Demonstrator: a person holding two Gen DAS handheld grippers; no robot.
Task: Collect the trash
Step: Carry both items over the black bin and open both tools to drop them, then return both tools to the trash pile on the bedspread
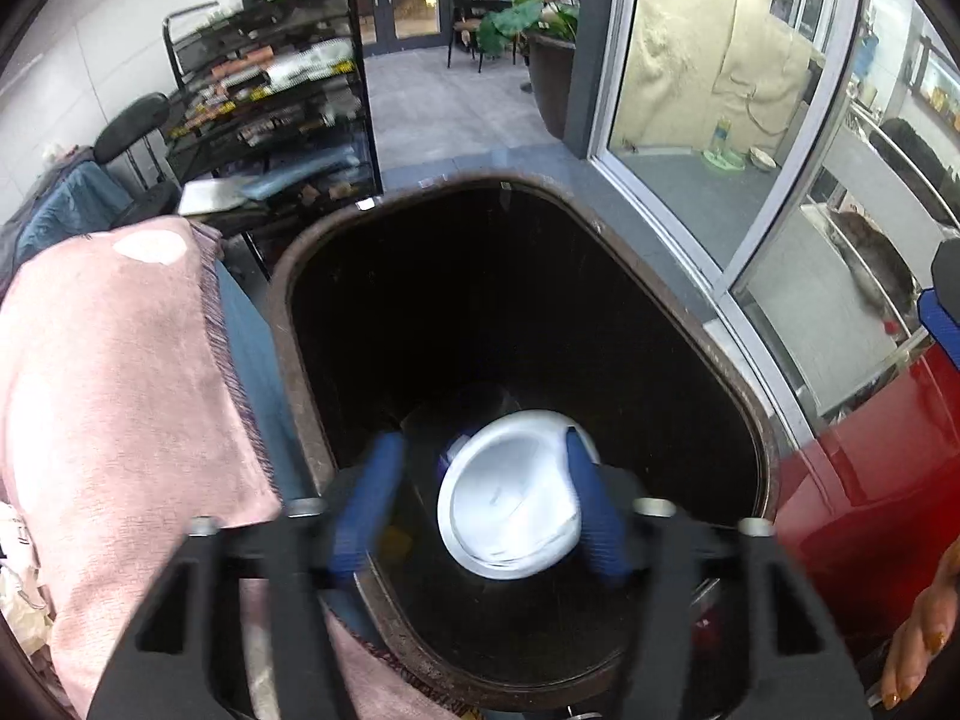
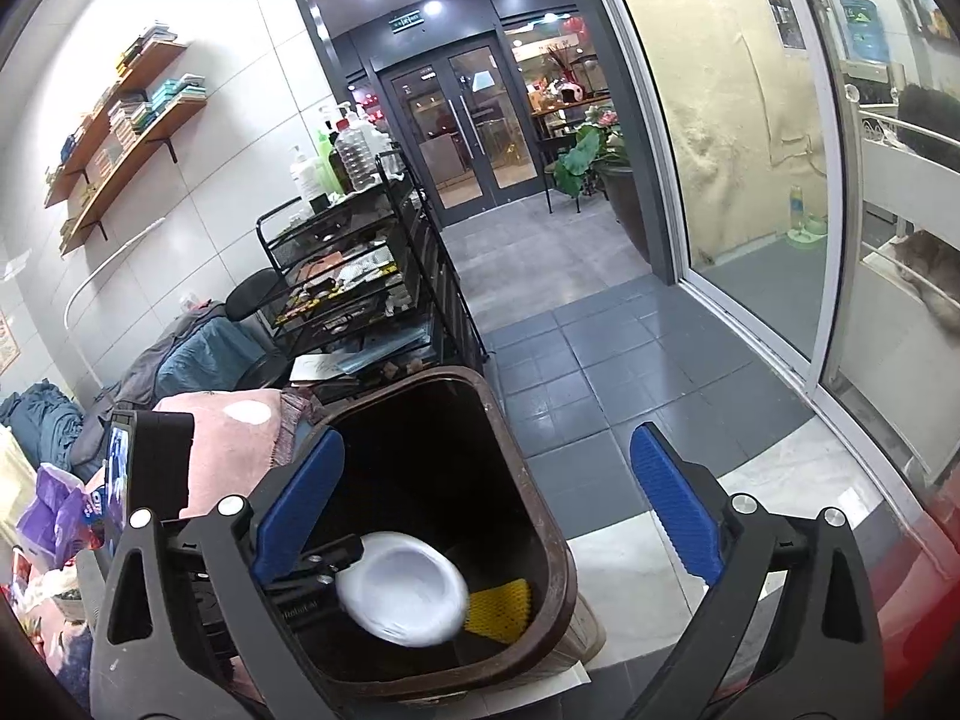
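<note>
A brown trash bin [image 1: 282, 312] stands open on the floor; it also shows in the right wrist view [image 2: 555, 546]. My left gripper [image 1: 480, 504] is open over the bin mouth, its blue fingers [image 1: 366, 510] apart on either side of a white paper bowl [image 1: 510, 504]. The bowl is blurred and tilted inside the bin mouth. In the right wrist view the bowl [image 2: 402, 588] sits just off the left gripper's tip, above a yellow mesh piece [image 2: 501, 609] in the bin. My right gripper [image 2: 492, 516] is open and empty above the bin's right rim.
A pink cushion [image 1: 114, 396] presses against the bin's left side. A black wire rack [image 2: 360, 276] with bottles stands behind it. A glass partition [image 2: 750, 180] runs along the right. A red surface [image 1: 870, 480] lies at the right. Grey tiled floor [image 2: 576, 384] stretches ahead.
</note>
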